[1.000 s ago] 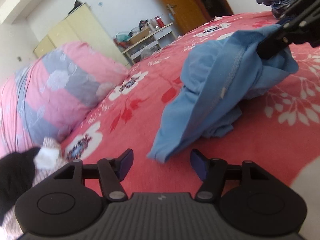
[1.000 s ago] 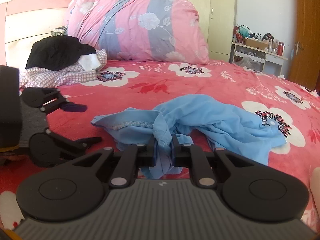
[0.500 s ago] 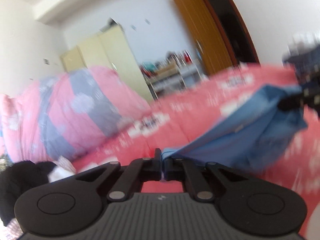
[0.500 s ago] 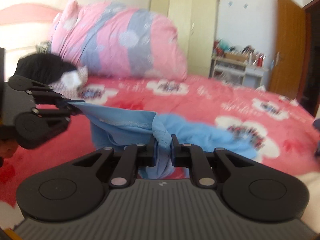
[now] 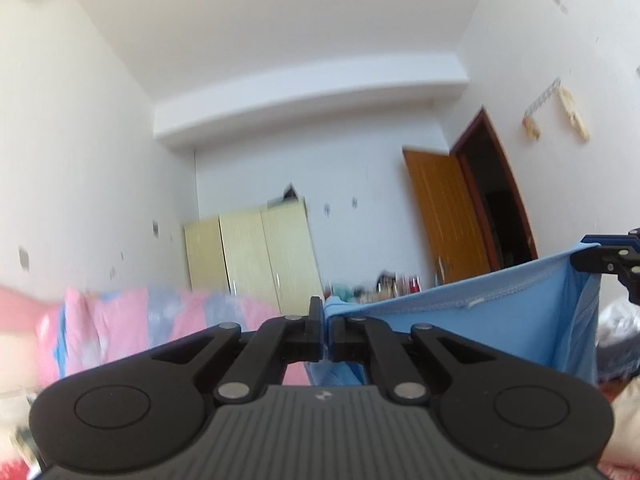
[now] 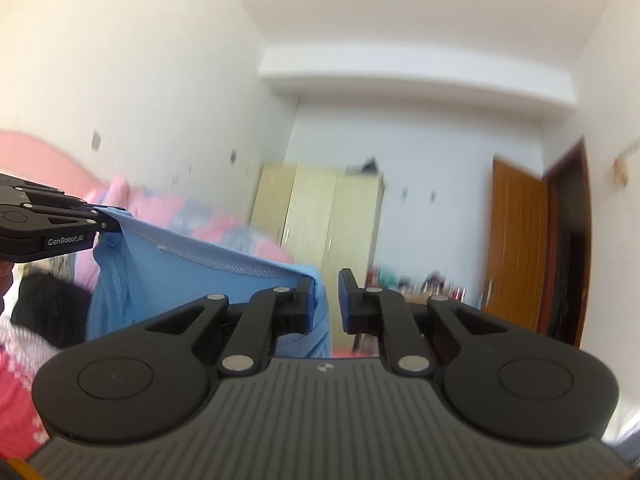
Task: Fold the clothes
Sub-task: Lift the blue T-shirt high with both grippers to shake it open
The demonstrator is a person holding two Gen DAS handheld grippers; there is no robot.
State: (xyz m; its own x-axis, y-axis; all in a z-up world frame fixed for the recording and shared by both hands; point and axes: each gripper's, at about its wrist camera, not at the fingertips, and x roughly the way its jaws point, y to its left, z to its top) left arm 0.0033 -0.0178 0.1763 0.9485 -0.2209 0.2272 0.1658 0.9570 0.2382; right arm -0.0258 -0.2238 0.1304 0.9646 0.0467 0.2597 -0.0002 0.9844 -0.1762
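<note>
Two grippers: I have both lifted, each at one end of a stitched hem that runs between them.
Left gripper (image 5: 324, 330): my fingers are pressed together on a corner of the light blue garment (image 5: 500, 316); from the right wrist view I see this same gripper (image 6: 108, 222) at far left, pinching the hem's other end.
Garment: raised off the bed, its hem stretched between both grippers and sagging slightly, the rest hanging down below; a small white tag sits on the hem.
Right gripper (image 6: 332, 304): my fingers stand a little apart with cloth bunched in the gap against the left finger; I cannot tell whether it is clamped. From the left wrist view this gripper (image 5: 588, 250) sits at far right on the fabric's top corner.
Bedding: a pink and grey quilt (image 5: 160, 320) lies low on the left, blurred.
Wardrobe (image 6: 320, 224): pale yellow, against the back wall.
Door (image 6: 516, 240): orange wood, swung open at right.
</note>
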